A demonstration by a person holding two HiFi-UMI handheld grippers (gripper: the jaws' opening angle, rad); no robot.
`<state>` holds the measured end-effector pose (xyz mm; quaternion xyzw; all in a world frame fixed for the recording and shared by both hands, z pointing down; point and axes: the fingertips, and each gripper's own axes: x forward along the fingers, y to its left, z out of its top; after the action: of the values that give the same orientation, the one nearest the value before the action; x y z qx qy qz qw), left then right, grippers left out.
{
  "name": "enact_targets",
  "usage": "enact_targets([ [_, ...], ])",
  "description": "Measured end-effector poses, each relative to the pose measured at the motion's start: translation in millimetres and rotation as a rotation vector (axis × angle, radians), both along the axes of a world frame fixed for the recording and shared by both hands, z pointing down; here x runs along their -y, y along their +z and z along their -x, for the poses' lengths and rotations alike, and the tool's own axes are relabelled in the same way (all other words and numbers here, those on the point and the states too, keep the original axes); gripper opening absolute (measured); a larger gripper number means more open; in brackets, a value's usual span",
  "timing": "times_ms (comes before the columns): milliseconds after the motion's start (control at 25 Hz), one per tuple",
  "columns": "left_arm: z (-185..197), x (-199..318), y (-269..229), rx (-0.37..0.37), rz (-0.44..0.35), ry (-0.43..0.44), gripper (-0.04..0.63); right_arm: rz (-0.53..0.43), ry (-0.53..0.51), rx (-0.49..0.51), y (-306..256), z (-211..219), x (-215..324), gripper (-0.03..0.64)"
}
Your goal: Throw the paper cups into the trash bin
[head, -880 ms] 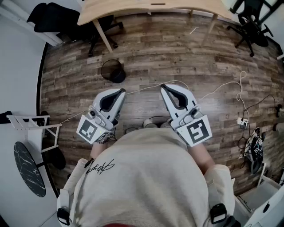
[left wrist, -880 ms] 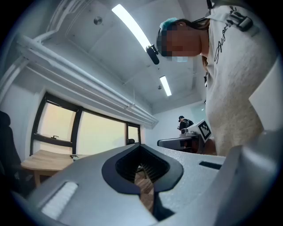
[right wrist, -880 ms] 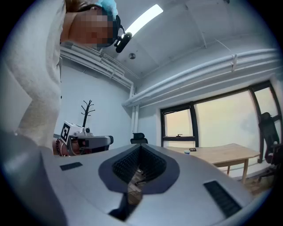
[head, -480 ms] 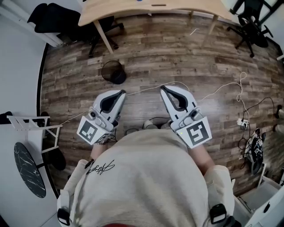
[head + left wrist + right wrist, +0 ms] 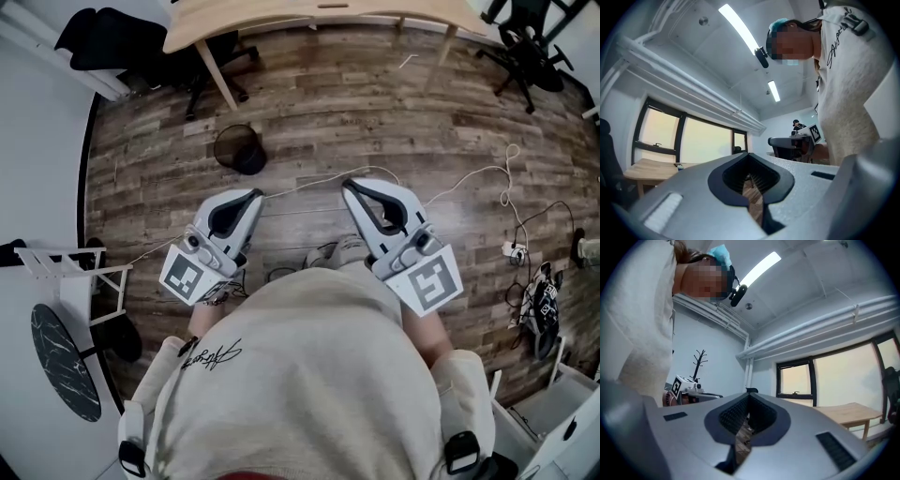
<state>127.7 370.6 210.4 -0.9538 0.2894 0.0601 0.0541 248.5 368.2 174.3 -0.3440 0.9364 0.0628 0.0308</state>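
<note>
Both tools are pressed together at the tips with nothing pinched. In its own view, the left tool (image 5: 255, 195) shows only a sliver of floor planks through the slot behind its meeting tips, and so does the right tool (image 5: 349, 185). In the head view they sit side by side at mid-frame, well apart from each other, just above the person's pale sweatshirt (image 5: 300, 375). Each is held roughly level over the wooden floor (image 5: 375, 112).

Bare planks run from the tools up to the worktop (image 5: 281, 14) along the top edge, and its slanted leg (image 5: 217, 75) comes down at upper left. A thin white cable (image 5: 314, 180) crosses the floor just past the tool tips and loops away to the right. At the right edge lies a tangle of plugs and leads (image 5: 539, 314). A black chair (image 5: 202, 61) stands at upper left and an office chair (image 5: 525, 42) at upper right. A white frame (image 5: 75, 267) and a dark round marbled slab (image 5: 61, 361) crowd the left edge.

Up and left of centre, the trash bin (image 5: 237, 150) stands upright on the floor. It is above the left tool's tip and below the worktop leg, apart from both. It is a round black mesh basket with an open mouth, and its inside is too dark to read.
</note>
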Motion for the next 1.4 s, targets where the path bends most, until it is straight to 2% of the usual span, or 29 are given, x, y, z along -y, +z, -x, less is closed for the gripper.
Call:
enact_targets([
  [80,1,-1,2,-0.006,0.012,-0.006,0.003,-0.006,0.01,0.034,-3,-3,-2,0.011],
  [240,-3,-7,3,0.004,0.008,-0.009,0.003,-0.056,0.029,0.015,-4,-8,-4,0.011],
  [320,-4,-7,3,0.006,0.008,-0.012,0.003,-0.046,0.007,0.006,0,-6,-1,0.011],
  [640,0,26,5,0.006,0.008,-0.035,0.003,0.054,0.008,-0.194,38,9,36,0.011],
  [800,-6,49,0,-0.01,-0.009,-0.025,0.003,0.074,0.002,-0.154,39,5,59,0.011],
  [1000,-6,85,3,0.012,-0.015,-0.042,0.003,0.058,-0.039,-0.091,31,7,97,0.011],
  [1240,-11,131,3,-0.005,-0.021,-0.049,0.003,0.049,-0.051,-0.155,39,9,139,0.011],
  [1400,-14,161,2,0.012,-0.017,-0.05,0.003,0.083,-0.068,-0.102,38,9,171,0.011],
])
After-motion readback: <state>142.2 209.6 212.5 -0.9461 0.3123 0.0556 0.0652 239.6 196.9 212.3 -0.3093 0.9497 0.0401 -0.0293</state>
